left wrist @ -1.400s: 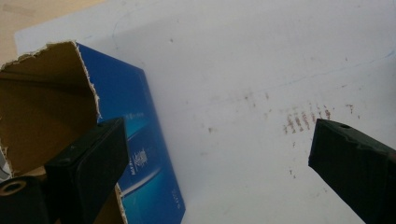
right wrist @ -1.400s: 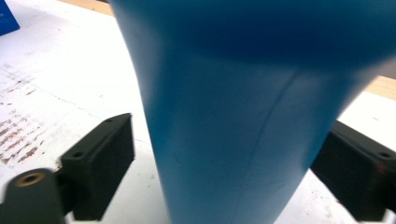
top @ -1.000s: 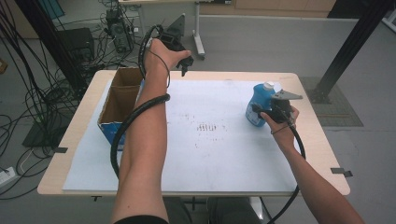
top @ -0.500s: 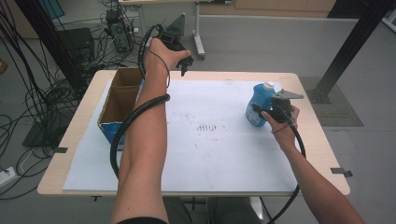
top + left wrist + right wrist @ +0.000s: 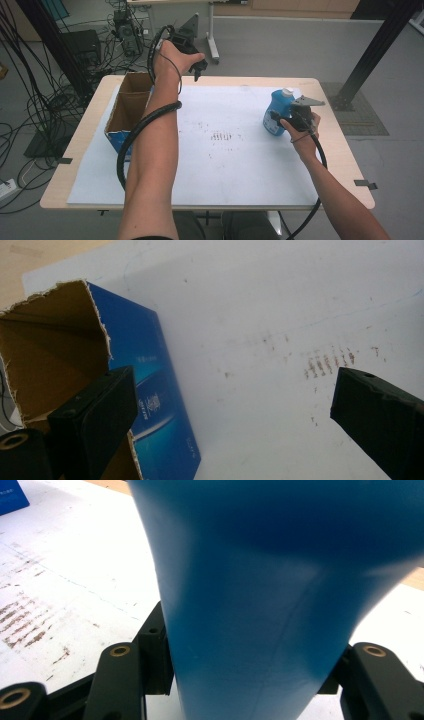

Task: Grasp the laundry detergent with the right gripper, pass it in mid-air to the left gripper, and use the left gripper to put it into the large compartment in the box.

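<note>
My right gripper (image 5: 286, 120) clamped the blue plastic bottle with a white cap (image 5: 276, 111) near the table's right edge; up close its bulk hid both jaw tips. My left gripper (image 5: 192, 52), jaws wide apart and empty, hung above the torn blue cardboard box (image 5: 150, 390), whose bottom was cut off.

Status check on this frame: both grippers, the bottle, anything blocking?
Left gripper open, raised beyond the cardboard box. Right gripper shut on blue bottle, upright on white sheet. Nothing between bottle and box.
</note>
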Action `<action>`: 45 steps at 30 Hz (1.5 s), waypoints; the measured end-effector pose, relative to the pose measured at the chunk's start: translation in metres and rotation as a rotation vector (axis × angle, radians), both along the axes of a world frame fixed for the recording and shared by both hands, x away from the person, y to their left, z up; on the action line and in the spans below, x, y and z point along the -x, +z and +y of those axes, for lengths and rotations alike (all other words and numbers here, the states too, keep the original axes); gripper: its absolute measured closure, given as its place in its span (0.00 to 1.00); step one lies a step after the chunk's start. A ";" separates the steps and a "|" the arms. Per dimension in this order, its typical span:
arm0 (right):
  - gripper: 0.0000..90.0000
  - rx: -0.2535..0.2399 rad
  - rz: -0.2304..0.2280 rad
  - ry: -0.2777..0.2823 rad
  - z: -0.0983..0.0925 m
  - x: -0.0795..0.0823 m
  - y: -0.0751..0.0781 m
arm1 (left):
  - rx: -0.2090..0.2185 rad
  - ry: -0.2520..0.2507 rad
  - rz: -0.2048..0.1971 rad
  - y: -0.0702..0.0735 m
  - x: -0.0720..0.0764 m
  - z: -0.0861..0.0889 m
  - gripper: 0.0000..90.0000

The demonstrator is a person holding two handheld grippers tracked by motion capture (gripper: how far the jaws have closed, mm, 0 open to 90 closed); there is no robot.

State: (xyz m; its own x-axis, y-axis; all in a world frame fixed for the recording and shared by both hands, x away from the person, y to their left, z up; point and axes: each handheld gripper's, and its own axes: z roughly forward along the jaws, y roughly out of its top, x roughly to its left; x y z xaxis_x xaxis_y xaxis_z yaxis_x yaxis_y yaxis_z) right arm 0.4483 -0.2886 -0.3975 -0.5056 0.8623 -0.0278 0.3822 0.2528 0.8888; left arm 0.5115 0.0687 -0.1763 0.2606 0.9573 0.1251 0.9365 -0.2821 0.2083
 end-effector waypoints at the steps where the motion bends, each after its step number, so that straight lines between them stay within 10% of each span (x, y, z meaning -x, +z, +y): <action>1: 0.48 0.000 0.000 0.000 0.000 0.000 0.000 | 0.000 0.000 0.003 0.000 0.000 0.000 0.06; 45: 0.49 0.001 0.006 -0.011 0.001 0.001 0.001 | -0.013 -0.001 -0.006 0.007 0.004 0.001 0.06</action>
State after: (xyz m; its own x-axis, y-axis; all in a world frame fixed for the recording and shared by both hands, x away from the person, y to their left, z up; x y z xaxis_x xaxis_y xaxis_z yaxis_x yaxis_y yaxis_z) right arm 0.4476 -0.2877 -0.3969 -0.4963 0.8678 -0.0253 0.3906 0.2492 0.8862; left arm 0.5071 0.0696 -0.1695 0.2603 0.9554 0.1394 0.9350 -0.2854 0.2106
